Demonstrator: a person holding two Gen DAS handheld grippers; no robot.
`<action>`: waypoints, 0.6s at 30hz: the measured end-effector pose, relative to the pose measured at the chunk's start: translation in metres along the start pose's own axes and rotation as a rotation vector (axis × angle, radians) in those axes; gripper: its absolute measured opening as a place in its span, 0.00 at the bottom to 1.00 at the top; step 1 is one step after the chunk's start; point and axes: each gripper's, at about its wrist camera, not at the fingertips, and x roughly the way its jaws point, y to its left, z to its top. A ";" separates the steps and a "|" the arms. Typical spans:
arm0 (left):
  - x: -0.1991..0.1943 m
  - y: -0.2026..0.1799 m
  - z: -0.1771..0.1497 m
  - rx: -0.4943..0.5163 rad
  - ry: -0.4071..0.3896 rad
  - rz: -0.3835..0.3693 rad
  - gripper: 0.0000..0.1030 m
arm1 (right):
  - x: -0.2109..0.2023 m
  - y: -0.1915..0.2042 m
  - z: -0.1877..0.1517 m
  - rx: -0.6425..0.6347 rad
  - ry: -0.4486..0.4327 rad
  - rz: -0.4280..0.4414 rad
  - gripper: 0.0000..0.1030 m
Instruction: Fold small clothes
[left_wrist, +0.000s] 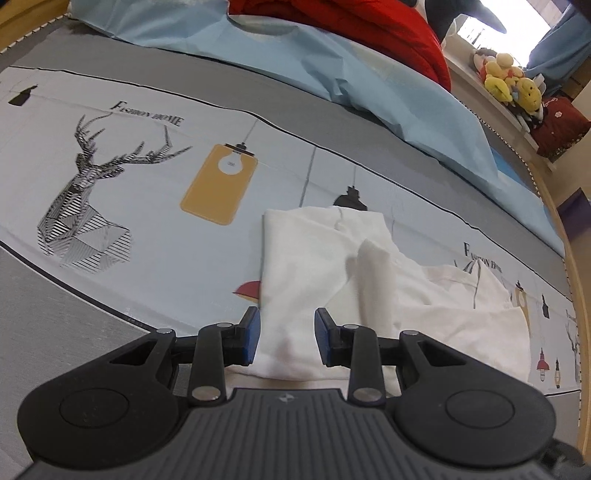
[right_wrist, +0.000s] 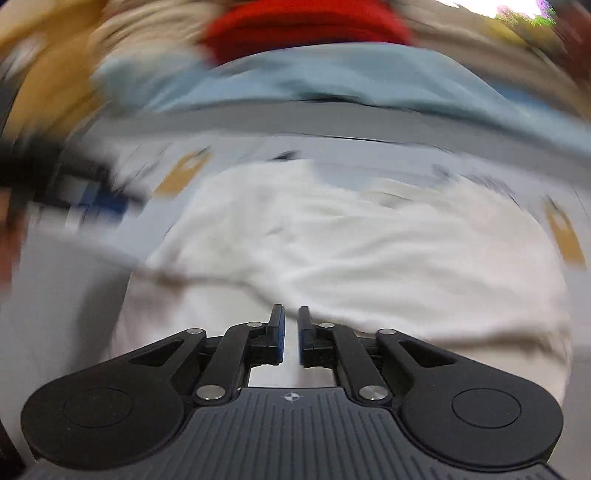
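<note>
A small white shirt lies on the bed sheet, near the front edge of the bed. The sheet is pale blue and grey, with a striped deer and a yellow lamp picture printed on it. The shirt is partly folded, and one bumpy fold stands up in its middle.

The left tool is low over the near edge of the shirt. Its two blue pads are wide apart, with white cloth showing between them (I cannot tell if they touch the cloth). They are not pinching it.

The right tool is over the shirt too. Its fingers are close together, with only a thin gap between them, and I cannot tell if any cloth is caught there. The right wrist view is very blurry. The shirt looks wrinkled there and fills the middle of the view.

At the back of the bed there is a light blue blanket and a red blanket behind it. Some yellow stuffed toys sit on a ledge beside the bed.
</note>
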 end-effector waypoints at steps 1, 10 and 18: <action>0.002 -0.003 -0.001 -0.002 0.002 -0.008 0.34 | -0.006 -0.009 0.003 0.046 -0.020 -0.021 0.08; 0.033 -0.028 -0.013 0.000 0.021 -0.034 0.32 | -0.027 -0.108 -0.006 0.507 -0.183 -0.253 0.08; 0.065 -0.021 -0.010 -0.075 0.000 -0.057 0.32 | -0.032 -0.171 0.002 0.661 -0.246 -0.297 0.08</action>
